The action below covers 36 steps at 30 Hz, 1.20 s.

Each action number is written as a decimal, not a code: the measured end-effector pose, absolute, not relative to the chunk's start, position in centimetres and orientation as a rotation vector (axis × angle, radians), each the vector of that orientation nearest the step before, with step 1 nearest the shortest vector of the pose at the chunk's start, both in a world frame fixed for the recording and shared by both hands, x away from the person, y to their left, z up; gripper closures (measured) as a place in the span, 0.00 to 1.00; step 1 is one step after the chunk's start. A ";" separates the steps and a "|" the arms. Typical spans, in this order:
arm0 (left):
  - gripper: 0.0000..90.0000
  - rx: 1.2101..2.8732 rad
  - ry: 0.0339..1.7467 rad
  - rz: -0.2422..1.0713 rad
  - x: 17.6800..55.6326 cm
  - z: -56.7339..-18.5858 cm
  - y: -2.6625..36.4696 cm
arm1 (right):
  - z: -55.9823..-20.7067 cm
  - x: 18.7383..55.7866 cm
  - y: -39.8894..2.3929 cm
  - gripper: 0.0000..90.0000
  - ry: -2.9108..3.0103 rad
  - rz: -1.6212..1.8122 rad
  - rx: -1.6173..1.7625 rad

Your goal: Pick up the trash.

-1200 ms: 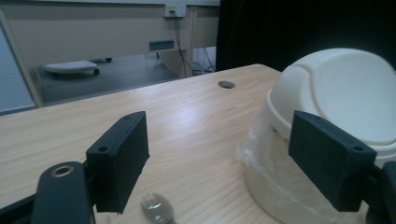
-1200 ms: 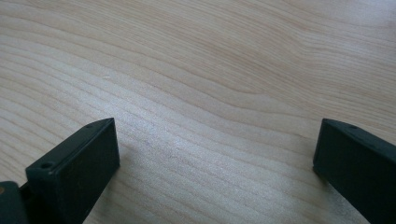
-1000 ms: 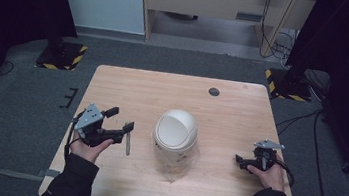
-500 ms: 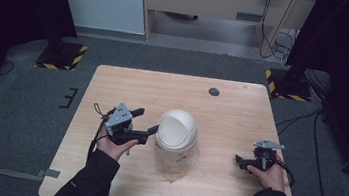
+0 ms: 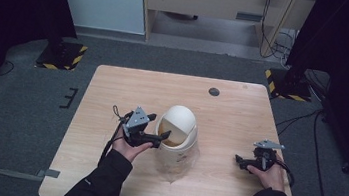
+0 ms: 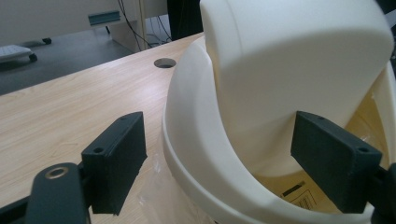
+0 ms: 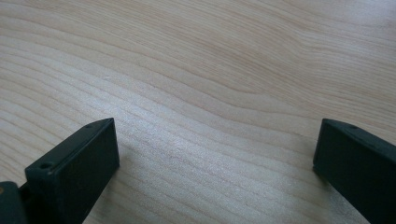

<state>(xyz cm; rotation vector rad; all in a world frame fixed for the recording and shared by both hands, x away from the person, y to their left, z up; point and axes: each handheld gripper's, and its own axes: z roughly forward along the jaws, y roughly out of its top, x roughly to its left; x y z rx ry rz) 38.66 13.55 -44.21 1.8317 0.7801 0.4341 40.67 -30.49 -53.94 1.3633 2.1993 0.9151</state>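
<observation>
A cream swing-lid bin (image 5: 179, 129) stands in the middle of the wooden table (image 5: 112, 95), with clear plastic (image 5: 177, 168) bunched at its base. My left gripper (image 5: 160, 137) is open at the bin's left side. In the left gripper view the left gripper (image 6: 224, 158) straddles the bin's rim (image 6: 196, 154): one jaw is outside the rim, the other is in the opening under the tilted flap (image 6: 289, 60). A label shows inside the bin. My right gripper (image 5: 241, 161) rests open near the table's right edge, and in its own view the right gripper (image 7: 215, 168) has bare wood between its jaws.
A dark round hole (image 5: 214, 91) sits in the table near its far edge, also seen as the hole (image 6: 164, 62) beyond the bin. Grey floor surrounds the table, and cables (image 5: 273, 19) hang at the back right.
My left gripper has moved right across the table to the bin, and one jaw now reaches into the opening with the flap tipped inward. The right gripper has not moved.
</observation>
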 end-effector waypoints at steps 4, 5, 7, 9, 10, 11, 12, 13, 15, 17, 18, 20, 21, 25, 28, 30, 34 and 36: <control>0.20 1.840 0.808 0.424 38.9 -44.4 13.4 | -53.9 40.7 -30.5 0.01 2.199 0.915 1.363; 0.20 1.841 0.811 0.422 38.9 -44.5 13.3 | -53.9 40.7 -30.5 0.01 2.199 0.915 1.363; 0.20 1.844 0.812 0.424 38.9 -44.5 13.3 | -53.9 40.7 -30.5 0.01 2.199 0.915 1.364; 0.20 1.840 0.814 0.426 38.8 -44.4 13.3 | -53.9 40.7 -30.5 0.01 2.200 0.915 1.364; 0.20 1.836 0.815 0.425 38.8 -44.4 13.4 | -53.9 40.7 -30.5 0.01 2.199 0.915 1.363; 0.21 1.822 0.814 0.425 38.7 -44.1 13.7 | -53.9 40.7 -30.5 0.01 2.199 0.915 1.363; 0.21 1.816 0.810 0.427 38.5 -43.9 13.9 | -53.9 40.7 -30.5 0.01 2.200 0.915 1.363; 0.21 1.816 0.810 0.427 38.5 -43.9 13.9 | -53.9 40.7 -30.5 0.01 2.203 0.913 1.360; 0.21 1.808 0.810 0.444 38.2 -43.5 14.7 | -53.9 40.7 -30.5 0.01 2.201 0.913 1.363; 0.21 1.795 0.823 0.465 37.8 -43.2 15.7 | -53.9 40.7 -30.5 0.01 2.203 0.912 1.358; 0.21 1.782 0.837 0.475 37.5 -43.0 16.4 | -53.9 40.7 -30.5 0.01 2.203 0.911 1.357; 0.21 1.770 0.846 0.496 37.1 -42.9 17.7 | -53.9 40.7 -30.5 0.01 2.202 0.911 1.357; 0.21 1.767 0.851 0.501 37.0 -42.9 18.1 | -53.9 40.7 -30.5 0.01 2.202 0.911 1.357; 0.21 1.766 0.908 0.525 36.3 -43.8 20.5 | -53.9 40.7 -30.5 0.01 2.202 0.911 1.358; 0.21 1.793 0.969 0.561 36.3 -44.9 21.6 | -53.9 40.6 -30.5 0.01 2.202 0.911 1.358; 0.22 1.799 1.027 0.561 36.6 -45.8 22.1 | -53.9 40.6 -30.5 0.01 2.202 0.911 1.358; 0.24 1.843 1.124 0.549 37.4 -47.9 22.4 | -53.9 40.6 -30.4 0.01 2.197 0.913 1.363; 0.26 1.874 1.184 0.549 38.2 -49.3 22.5 | -53.9 40.6 -30.5 0.01 2.200 0.912 1.361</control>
